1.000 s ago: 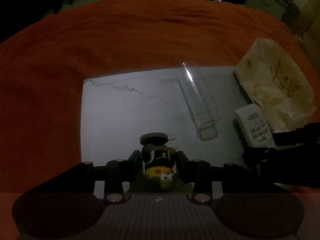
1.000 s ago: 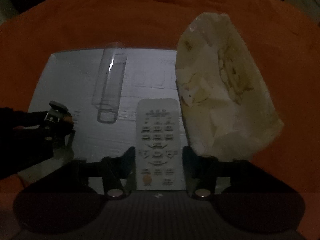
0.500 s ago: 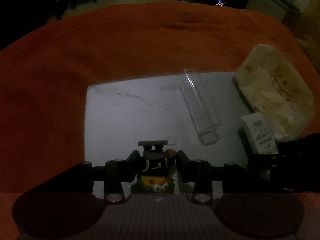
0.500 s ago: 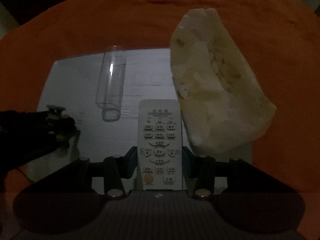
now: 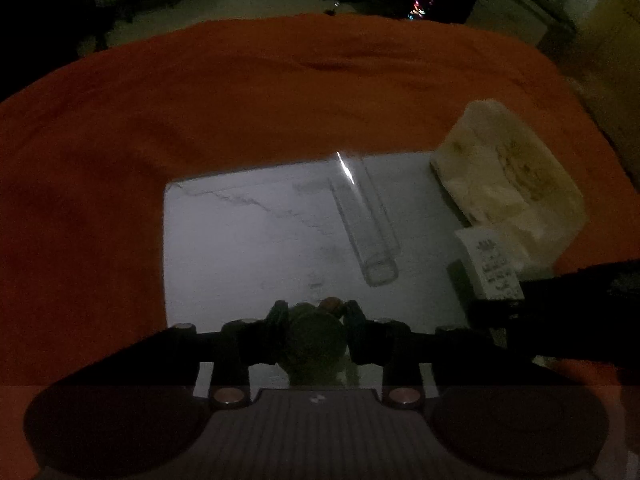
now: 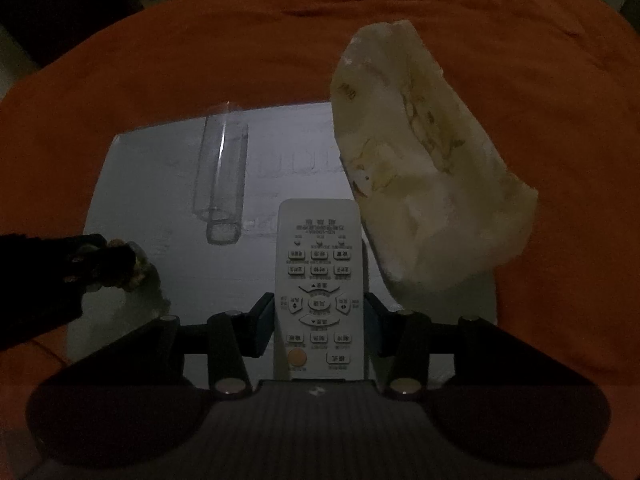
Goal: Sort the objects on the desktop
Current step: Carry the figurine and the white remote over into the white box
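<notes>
My left gripper (image 5: 314, 312) is shut on a small toy figure (image 5: 316, 334), held over the near part of the white board (image 5: 240, 248); it also shows at the left of the right wrist view (image 6: 120, 268). My right gripper (image 6: 320, 308) is shut on a white remote control (image 6: 319, 280), whose far end lies over the board (image 6: 168, 184). The remote also shows in the left wrist view (image 5: 490, 268). A clear plastic tube (image 5: 364, 220) lies on the board between the grippers, also in the right wrist view (image 6: 222, 184).
A crumpled pale plastic bag (image 6: 416, 176) lies at the board's right edge, touching the remote's right side; it also shows in the left wrist view (image 5: 508, 184). An orange cloth (image 5: 240, 100) covers the table all around. Dark room and furniture lie beyond the far edge.
The left gripper has tilted and lifted, so the toy figure now shows its top instead of its face. The right gripper has closed on the remote and raised its near end slightly.
</notes>
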Action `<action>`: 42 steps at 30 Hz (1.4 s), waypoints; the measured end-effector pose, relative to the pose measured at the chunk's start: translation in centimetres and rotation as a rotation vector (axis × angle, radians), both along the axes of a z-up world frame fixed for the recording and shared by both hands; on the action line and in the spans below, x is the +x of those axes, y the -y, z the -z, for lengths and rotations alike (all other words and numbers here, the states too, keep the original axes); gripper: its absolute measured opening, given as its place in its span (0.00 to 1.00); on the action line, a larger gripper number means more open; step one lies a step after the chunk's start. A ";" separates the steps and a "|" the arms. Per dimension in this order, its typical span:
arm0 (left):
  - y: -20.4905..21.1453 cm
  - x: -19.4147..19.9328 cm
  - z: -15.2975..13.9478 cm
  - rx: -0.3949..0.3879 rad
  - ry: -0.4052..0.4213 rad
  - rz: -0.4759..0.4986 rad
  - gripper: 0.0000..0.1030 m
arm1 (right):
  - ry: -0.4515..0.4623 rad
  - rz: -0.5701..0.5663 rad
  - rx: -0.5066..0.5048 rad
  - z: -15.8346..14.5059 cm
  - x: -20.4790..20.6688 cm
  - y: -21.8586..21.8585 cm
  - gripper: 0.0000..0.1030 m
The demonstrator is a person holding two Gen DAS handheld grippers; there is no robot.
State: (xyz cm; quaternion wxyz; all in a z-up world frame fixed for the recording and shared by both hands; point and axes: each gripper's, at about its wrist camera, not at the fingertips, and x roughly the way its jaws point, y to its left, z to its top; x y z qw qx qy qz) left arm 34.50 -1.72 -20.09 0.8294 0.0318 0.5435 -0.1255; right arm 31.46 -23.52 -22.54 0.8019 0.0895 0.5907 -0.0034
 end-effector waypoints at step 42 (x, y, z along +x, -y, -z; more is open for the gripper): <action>0.7 -8.1 -11.1 -0.171 0.005 0.124 0.25 | 0.060 -0.127 0.151 -9.4 -5.6 -0.4 0.47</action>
